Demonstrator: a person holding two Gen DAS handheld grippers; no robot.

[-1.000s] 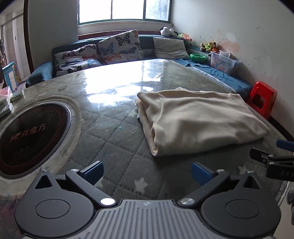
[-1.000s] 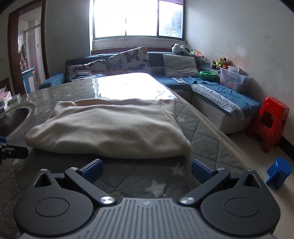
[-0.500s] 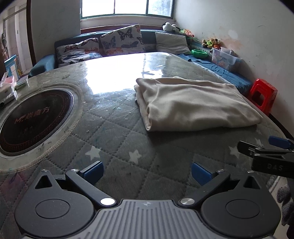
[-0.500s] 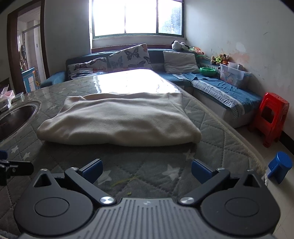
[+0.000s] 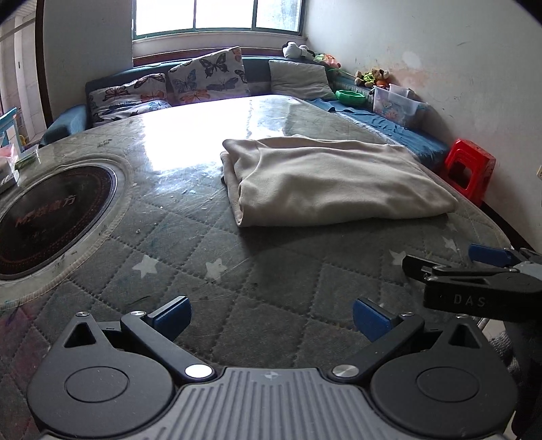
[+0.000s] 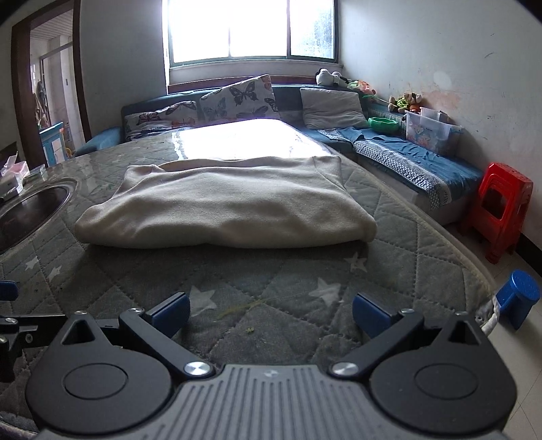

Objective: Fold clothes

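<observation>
Left gripper (image 5: 271, 314) wide open, empty, over near table edge. Right gripper (image 6: 271, 313) same: jaws spread, nothing held. Folded cream fleece garment (image 6: 223, 206) lies flat ahead on grey quilted star-print table cover (image 6: 288, 270), well apart from both. Round black inset hotplate (image 5: 44, 220) far left.

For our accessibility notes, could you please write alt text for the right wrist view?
A folded cream garment lies on a quilted table, beyond the open, empty right gripper. Behind it are a sofa with cushions, a bright window and a red stool.
</observation>
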